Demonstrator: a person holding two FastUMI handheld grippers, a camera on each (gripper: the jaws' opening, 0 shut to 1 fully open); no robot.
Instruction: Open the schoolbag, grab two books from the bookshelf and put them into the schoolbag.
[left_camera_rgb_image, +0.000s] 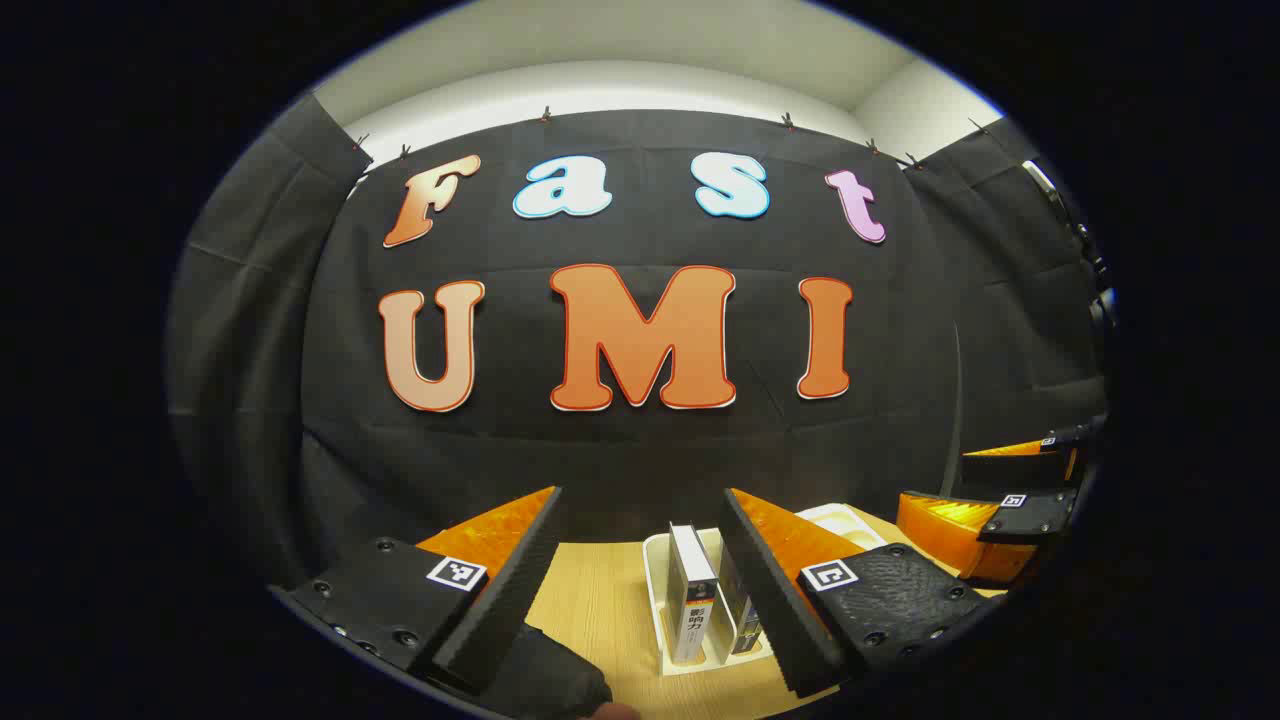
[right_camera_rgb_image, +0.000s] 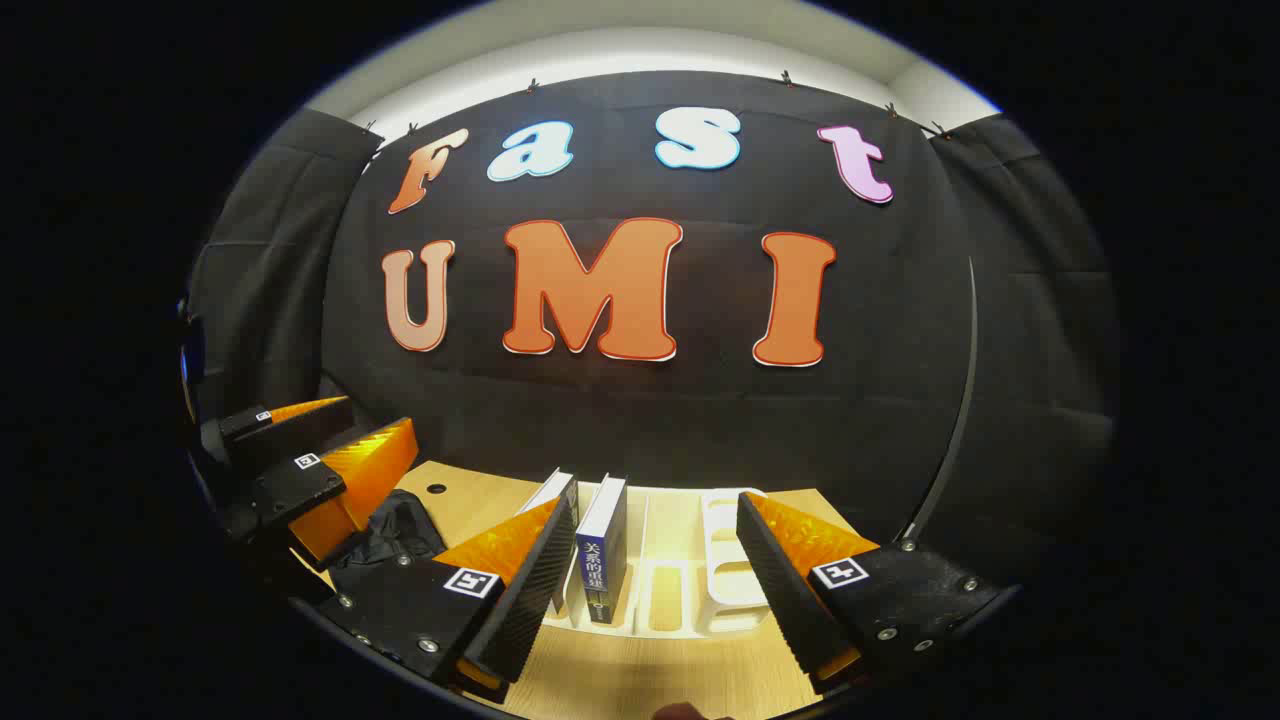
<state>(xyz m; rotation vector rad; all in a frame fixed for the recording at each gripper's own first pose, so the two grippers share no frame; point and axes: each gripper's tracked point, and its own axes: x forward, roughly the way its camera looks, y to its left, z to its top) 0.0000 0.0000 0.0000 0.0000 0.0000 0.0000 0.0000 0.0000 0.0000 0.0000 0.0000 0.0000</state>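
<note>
Two books stand upright in a white rack (right_camera_rgb_image: 735, 575) on the wooden table: a blue-spined book (right_camera_rgb_image: 603, 548) and a white book (right_camera_rgb_image: 553, 497) left of it. My right gripper (right_camera_rgb_image: 657, 498) is open, with the blue-spined book just inside its left finger. My left gripper (left_camera_rgb_image: 642, 492) is open too, short of the rack (left_camera_rgb_image: 655, 590), and a book (left_camera_rgb_image: 690, 590) shows between its fingers. The black schoolbag (right_camera_rgb_image: 400, 528) lies crumpled left of the rack, under my left gripper (right_camera_rgb_image: 380, 412). Its fabric (left_camera_rgb_image: 550, 675) lies below my left fingers. Whether the bag is open is hidden.
The black cloth wall stands close behind the table (right_camera_rgb_image: 650, 680). The rack's right slots (right_camera_rgb_image: 728, 520) hold no books. My right gripper (left_camera_rgb_image: 932, 478) hangs at the right of the left gripper view, beside the rack. A small hole (right_camera_rgb_image: 436, 489) sits in the tabletop near the bag.
</note>
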